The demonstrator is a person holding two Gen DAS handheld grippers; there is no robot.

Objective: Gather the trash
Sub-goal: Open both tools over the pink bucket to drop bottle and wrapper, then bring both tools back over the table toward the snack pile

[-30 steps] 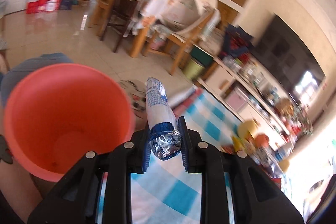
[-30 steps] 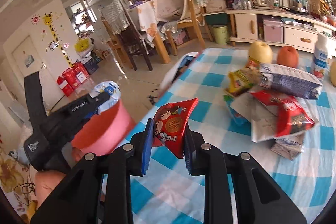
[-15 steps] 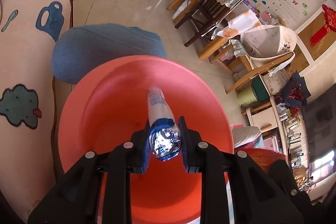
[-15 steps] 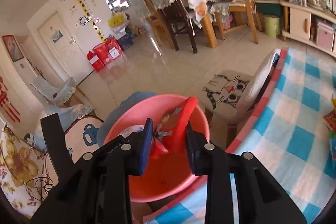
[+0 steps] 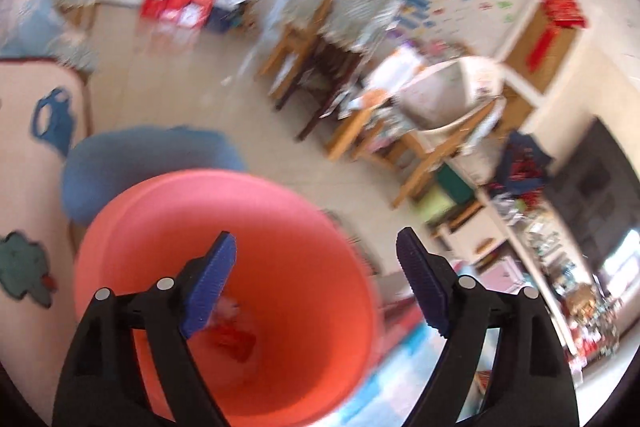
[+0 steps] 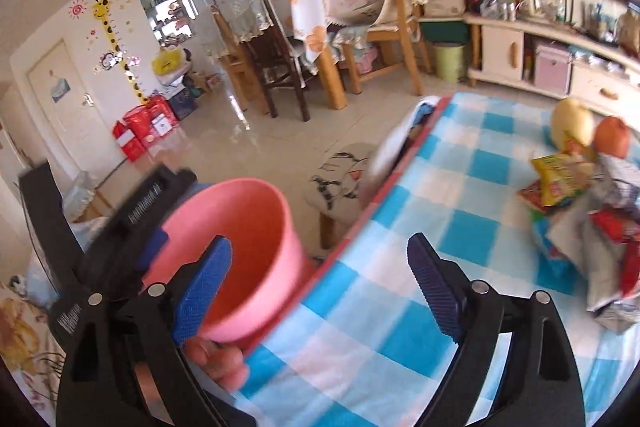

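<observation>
Both wrappers have gone into the pink bin (image 5: 224,267) — a second ago the left gripper (image 5: 316,279) clamped a blue-and-white foil tube and the right gripper (image 6: 320,287) a red snack packet; now neither holds anything. Their jaws have just been opening and stand wide apart with nothing between them. In the left wrist view the bin's mouth lies directly under and ahead of the left fingers, and a blurred red packet (image 5: 232,339) rests on its floor just past the left-hand fingertip; the foil tube I cannot make out there. In the right wrist view the bin sits beyond the left-hand finger, off the edge of the blue checked tablecloth (image 6: 460,187), with the left gripper's black body (image 6: 132,211) beside its rim and a hand (image 6: 218,363) showing beneath it.

So this pair of drops looks done. The job is not — a heap of crumpled wrappers and packets (image 6: 580,195) lies on the cloth, well beyond the right-hand finger, near two round fruits (image 6: 588,129). The next reach likely goes back there.
</observation>
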